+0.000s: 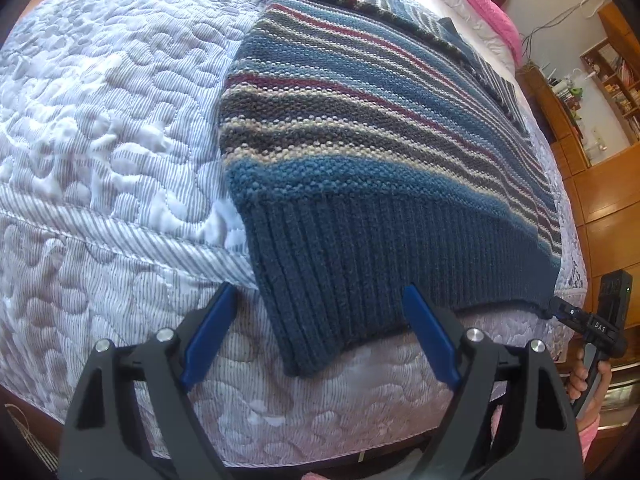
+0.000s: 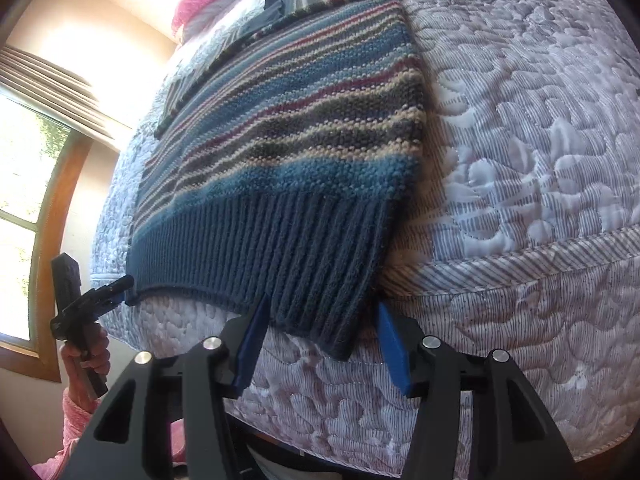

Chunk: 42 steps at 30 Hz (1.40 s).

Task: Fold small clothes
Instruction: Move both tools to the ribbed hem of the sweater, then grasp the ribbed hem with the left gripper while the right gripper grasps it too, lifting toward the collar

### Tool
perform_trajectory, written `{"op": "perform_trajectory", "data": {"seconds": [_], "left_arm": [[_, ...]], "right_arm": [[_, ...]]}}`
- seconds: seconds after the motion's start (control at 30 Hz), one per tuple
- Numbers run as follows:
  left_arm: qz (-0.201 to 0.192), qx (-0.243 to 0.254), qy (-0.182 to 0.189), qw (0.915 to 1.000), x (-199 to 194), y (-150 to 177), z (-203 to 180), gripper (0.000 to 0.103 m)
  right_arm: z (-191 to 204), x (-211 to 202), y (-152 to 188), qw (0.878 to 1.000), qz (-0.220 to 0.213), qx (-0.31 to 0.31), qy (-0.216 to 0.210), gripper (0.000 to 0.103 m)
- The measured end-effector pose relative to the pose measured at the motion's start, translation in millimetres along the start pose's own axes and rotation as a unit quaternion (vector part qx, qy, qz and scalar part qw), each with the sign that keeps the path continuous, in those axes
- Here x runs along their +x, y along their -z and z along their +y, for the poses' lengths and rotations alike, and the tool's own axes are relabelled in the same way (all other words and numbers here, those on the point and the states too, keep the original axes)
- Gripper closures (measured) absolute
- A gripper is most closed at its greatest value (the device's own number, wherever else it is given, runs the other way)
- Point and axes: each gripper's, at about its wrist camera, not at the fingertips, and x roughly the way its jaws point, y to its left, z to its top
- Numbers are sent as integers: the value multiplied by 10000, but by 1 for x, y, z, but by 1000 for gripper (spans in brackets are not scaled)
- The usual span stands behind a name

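Striped knit sweater [image 1: 360, 152] lay flat on the quilted mattress [image 1: 100, 140], ribbed hem [image 2: 260, 248] draped over its near edge, left gripper [image 1: 320, 332] spread wide around one hem corner, right gripper [image 2: 320, 336] spread around the other, neither pinching.

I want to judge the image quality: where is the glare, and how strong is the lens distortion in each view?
Left wrist view: fisheye bends the bed into a dome, dark vignette at the corners, the sweater sharp and evenly lit. Right wrist view: same bulge; the window is blown out and washes the wall around it, while the ribbed hem stays clear.
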Motion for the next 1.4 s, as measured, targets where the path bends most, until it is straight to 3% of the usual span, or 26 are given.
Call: {"op": "perform_trajectory", "data": {"seconds": [0.07, 0.1, 0.13, 0.23, 0.37, 0.47, 0.53, 0.7, 0.9, 1.07, 1.2, 1.4], "left_arm": [[-50, -135, 76, 9999, -2, 0, 2, 25], [-52, -150, 209, 9997, -5, 1, 5, 33], [-13, -157, 378, 9992, -6, 2, 5, 35], [11, -43, 343, 9994, -4, 5, 2, 35], [-1, -121, 283, 9995, 2, 5, -1, 35], [-70, -299, 242, 9992, -1, 4, -3, 53], [-95, -438, 396, 9982, -5, 3, -1, 81], [-38, -631, 604, 9962, -7, -2, 2, 90], [-258, -636, 1148, 9910, -32, -10, 2, 92], [-634, -475, 1397, 9870, -57, -39, -11, 92], [-792, -406, 1338, 9870, -58, -74, -18, 92], [-765, -589, 1283, 9870, -33, -125, -7, 92]], "right_arm": [[0, 3, 0, 10000, -19, -6, 3, 50], [-1, 3, 1, 10000, -37, 7, -14, 51], [-1, 2, 2, 10000, -64, 23, -70, 51], [-12, -2, 4, 9992, -52, 213, -345, 53], [-12, 2, 0, 9993, 4, 217, -315, 53], [-6, 1, -3, 9996, -27, 59, -262, 64], [-6, 0, -7, 9992, -9, 12, -391, 85], [-9, 0, -13, 9979, 100, -35, -640, 91], [-15, -25, -25, 9875, 15, 156, -1569, 92], [-3, -51, -65, 9795, -188, 116, -2001, 92], [5, -53, -108, 9820, -254, 78, -1871, 93], [-11, -26, -170, 9871, -136, 432, -1536, 93]]}}
